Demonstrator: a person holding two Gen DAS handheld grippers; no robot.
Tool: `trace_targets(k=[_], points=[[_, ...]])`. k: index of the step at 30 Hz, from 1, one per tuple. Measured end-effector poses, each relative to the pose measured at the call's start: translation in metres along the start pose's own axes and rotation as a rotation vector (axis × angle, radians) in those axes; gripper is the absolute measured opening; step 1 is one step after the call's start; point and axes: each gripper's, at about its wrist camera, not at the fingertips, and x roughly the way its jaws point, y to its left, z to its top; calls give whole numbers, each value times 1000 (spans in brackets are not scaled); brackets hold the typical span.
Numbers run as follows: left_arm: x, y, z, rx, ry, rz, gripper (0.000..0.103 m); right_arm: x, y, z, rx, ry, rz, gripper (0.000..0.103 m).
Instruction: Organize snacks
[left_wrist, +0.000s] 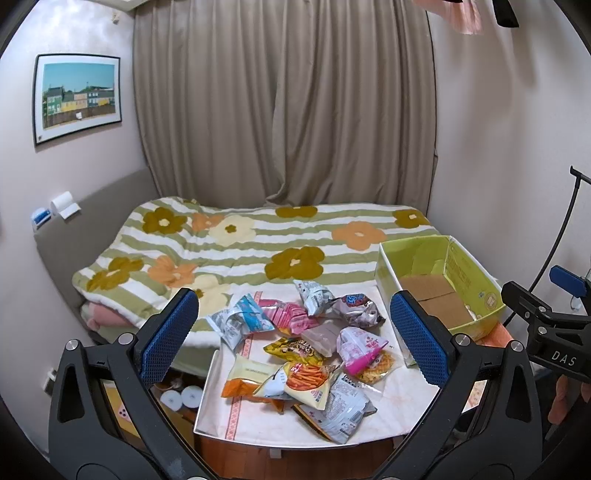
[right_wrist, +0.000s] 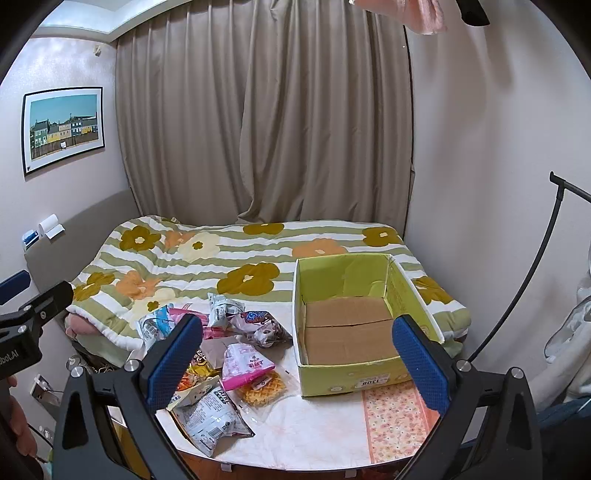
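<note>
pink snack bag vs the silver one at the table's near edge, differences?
The pink snack bag is pink and white and rests partly on a clear waffle pack; the silver bag is grey and larger, lying flat nearest the table edge. Both are sealed and outside the green box.

A heap of snack packets (left_wrist: 306, 347) lies on the left part of the worktop (right_wrist: 317, 424), several overlapping one another. To their right on the same worktop stands an open cardboard box (right_wrist: 354, 321), apart from the heap, with nothing in it as far as the view tells. Behind the worktop runs the bed (right_wrist: 229, 258), its quilt reaching back to the curtain (right_wrist: 266, 122). A framed picture (right_wrist: 62, 129) hangs on the wall left of the bed.
</note>
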Motion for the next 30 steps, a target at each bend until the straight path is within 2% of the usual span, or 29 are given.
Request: trace_targets(k=[30], points=[[10, 2, -1, 33, -9, 9, 103, 6, 4, 1, 0, 15, 9, 102]])
